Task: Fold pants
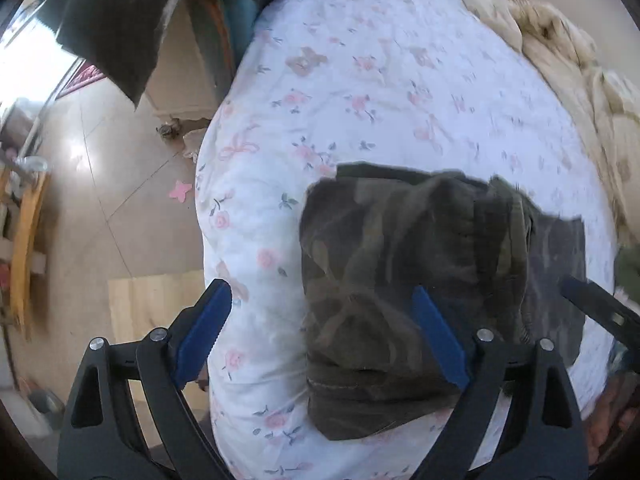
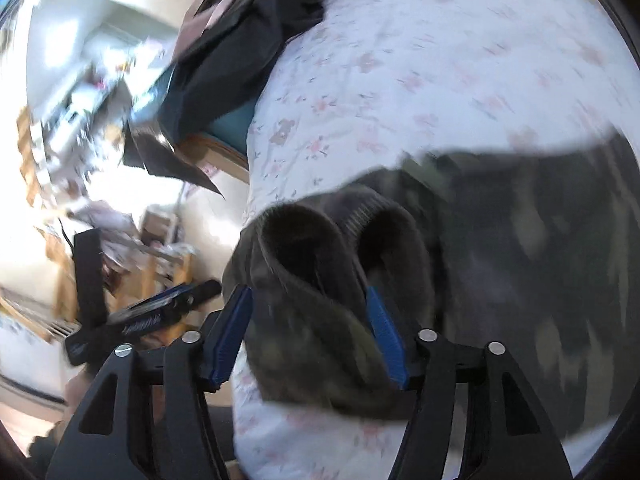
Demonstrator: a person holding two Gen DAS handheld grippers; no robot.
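Note:
The camouflage pants (image 1: 400, 280) lie folded into a thick bundle on the floral bed sheet (image 1: 360, 80), near its left edge. My left gripper (image 1: 324, 328) hovers over them, open wide: one blue pad is above the fabric, the other above the sheet's edge, and neither presses on anything. In the right wrist view my right gripper (image 2: 308, 336) is shut on a bulky rolled end of the pants (image 2: 320, 264), which fills the gap between its pads. The rest of the pants spreads blurred to the right. A black finger (image 1: 592, 304) of the right gripper shows at the pants' right side.
A crumpled beige blanket (image 1: 560, 48) lies along the bed's far right. Dark clothing (image 2: 248, 40) hangs over the bed's far-left corner. Left of the bed are a tiled floor (image 1: 100, 180), a pale wooden board (image 1: 152, 300) and cluttered furniture (image 2: 60, 140).

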